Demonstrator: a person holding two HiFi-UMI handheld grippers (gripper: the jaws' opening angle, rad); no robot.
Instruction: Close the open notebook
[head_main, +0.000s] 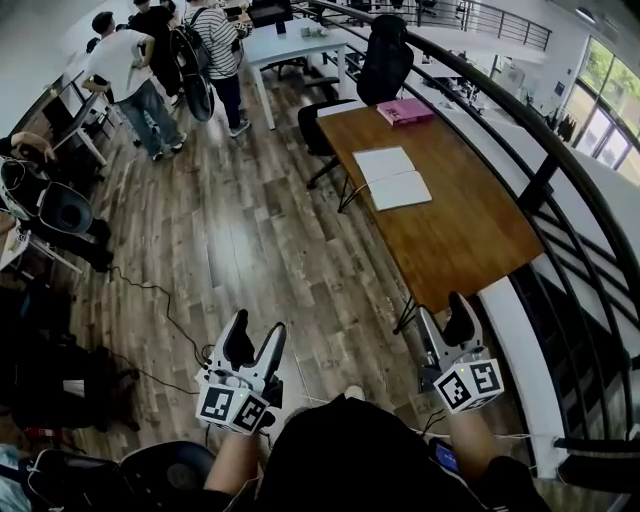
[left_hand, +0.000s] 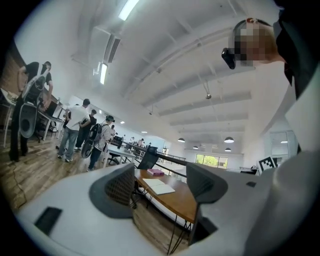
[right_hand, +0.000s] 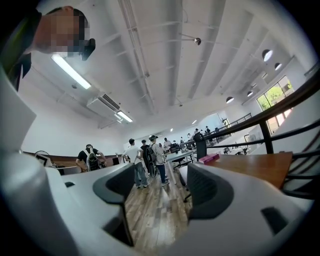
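Note:
The open notebook (head_main: 391, 177) lies flat with white pages up on the brown wooden table (head_main: 460, 240), well ahead of both grippers. Between the jaws of the left gripper view the notebook (left_hand: 159, 186) shows far off on the table (left_hand: 180, 200). My left gripper (head_main: 257, 326) hangs over the plank floor, open and holding nothing. My right gripper (head_main: 442, 310) is by the table's near end, also open and holding nothing. In the right gripper view the gripper (right_hand: 165, 187) looks past the table's edge (right_hand: 255, 167) along the floor.
A pink book (head_main: 404, 111) lies at the table's far end, with a black office chair (head_main: 380, 60) beside it. A black railing (head_main: 560, 220) runs along the table's right side. Several people (head_main: 130, 70) stand at the far left near a white table (head_main: 290, 40). Cables (head_main: 150, 300) trail across the floor.

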